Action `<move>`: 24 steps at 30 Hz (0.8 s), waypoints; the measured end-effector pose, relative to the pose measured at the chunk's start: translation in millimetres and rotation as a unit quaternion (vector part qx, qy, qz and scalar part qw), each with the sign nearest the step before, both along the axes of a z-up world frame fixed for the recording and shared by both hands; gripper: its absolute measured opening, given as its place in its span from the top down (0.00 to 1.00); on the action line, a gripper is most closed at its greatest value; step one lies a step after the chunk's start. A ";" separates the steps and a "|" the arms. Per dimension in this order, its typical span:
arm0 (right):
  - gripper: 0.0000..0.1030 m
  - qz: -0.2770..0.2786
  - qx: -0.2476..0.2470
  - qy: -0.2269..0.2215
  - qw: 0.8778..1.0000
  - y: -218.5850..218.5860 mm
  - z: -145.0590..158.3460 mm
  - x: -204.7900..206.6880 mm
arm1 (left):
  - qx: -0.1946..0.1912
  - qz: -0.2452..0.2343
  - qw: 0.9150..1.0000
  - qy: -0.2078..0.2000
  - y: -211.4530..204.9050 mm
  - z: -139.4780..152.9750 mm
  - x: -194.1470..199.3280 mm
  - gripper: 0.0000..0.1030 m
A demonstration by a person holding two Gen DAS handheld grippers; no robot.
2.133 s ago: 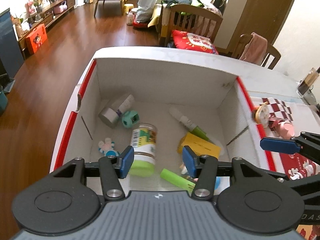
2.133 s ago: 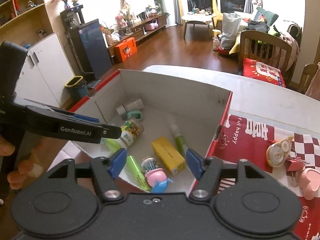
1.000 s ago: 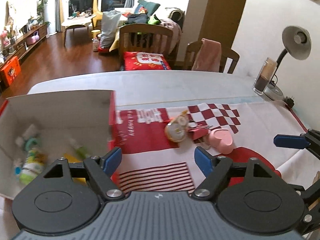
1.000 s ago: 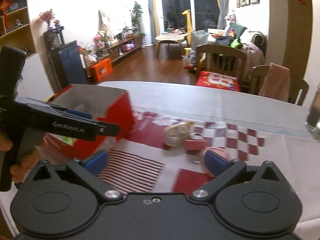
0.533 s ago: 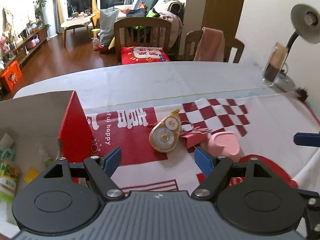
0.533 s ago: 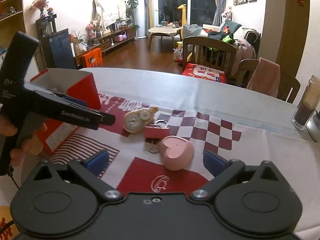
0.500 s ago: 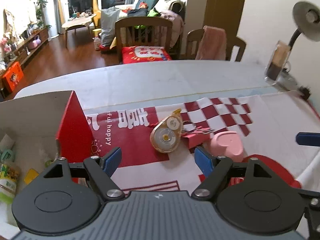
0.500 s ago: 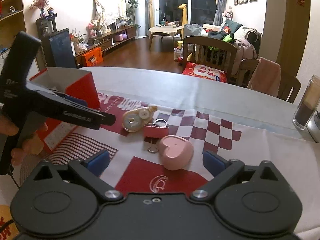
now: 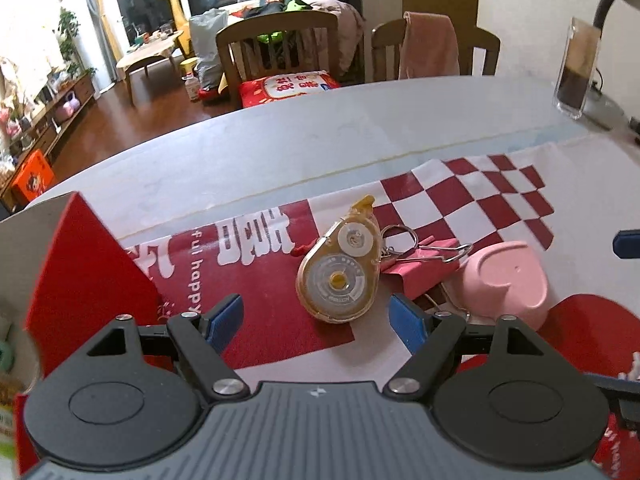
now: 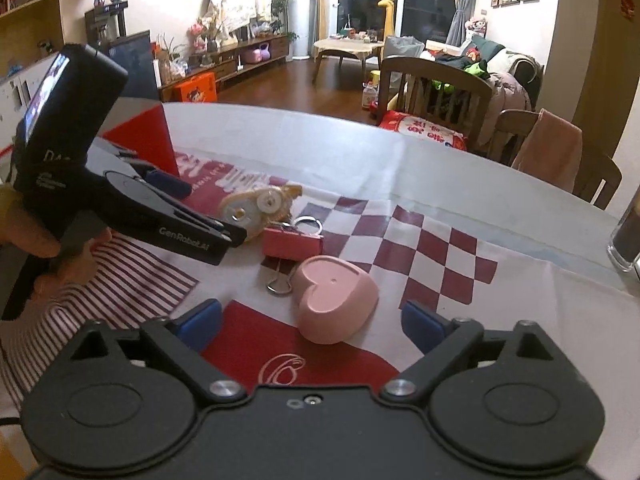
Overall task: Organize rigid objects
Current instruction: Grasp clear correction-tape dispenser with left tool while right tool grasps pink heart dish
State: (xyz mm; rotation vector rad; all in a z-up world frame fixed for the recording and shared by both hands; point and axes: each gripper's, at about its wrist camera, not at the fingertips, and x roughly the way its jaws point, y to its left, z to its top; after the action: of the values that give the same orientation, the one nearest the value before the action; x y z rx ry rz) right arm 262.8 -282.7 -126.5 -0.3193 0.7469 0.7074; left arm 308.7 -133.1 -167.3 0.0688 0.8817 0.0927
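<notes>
A yellow see-through correction tape (image 9: 340, 276) lies on the red-and-white cloth, a pink binder clip (image 9: 420, 270) touching its right side. A pink heart-shaped box (image 9: 502, 280) sits right of the clip. My left gripper (image 9: 316, 316) is open, with the tape just ahead between its blue pads and untouched. In the right wrist view the heart box (image 10: 336, 300) lies just ahead of my right gripper (image 10: 310, 320), whose jaws are closing but stand wide and clear of it. The left gripper (image 10: 212, 212), held by a hand, flanks the tape (image 10: 256, 208) there, next to the clip (image 10: 292, 242).
The red cardboard box (image 9: 88, 264) stands at the left, with a few items visible inside at the frame edge. A glass jar (image 9: 576, 68) with dark contents stands at the table's far right by a lamp base. Wooden chairs (image 9: 280, 52) line the far side.
Both grippers have come down and closer to the tape, clip and heart box, which now look larger. The red box has slid further left in view. The right jaws have narrowed a little.
</notes>
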 end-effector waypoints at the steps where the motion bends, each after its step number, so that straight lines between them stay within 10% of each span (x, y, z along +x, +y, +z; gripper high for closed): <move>1: 0.11 0.002 -0.004 -0.001 1.000 0.9 -2.6 2.5 | 0.003 0.000 1.000 0.001 -0.4 -2.5 2.4 0.23; 24: 0.25 0.011 -0.030 -0.019 0.999 18.2 -45.4 34.7 | -0.005 -0.032 0.999 -0.019 1.3 -21.0 32.5 0.24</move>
State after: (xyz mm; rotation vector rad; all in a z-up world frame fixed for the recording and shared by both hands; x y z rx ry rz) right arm 297.6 -264.5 -171.9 -0.3960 0.7300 0.6992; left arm 341.2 -131.8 -188.3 0.0860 0.8404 0.0303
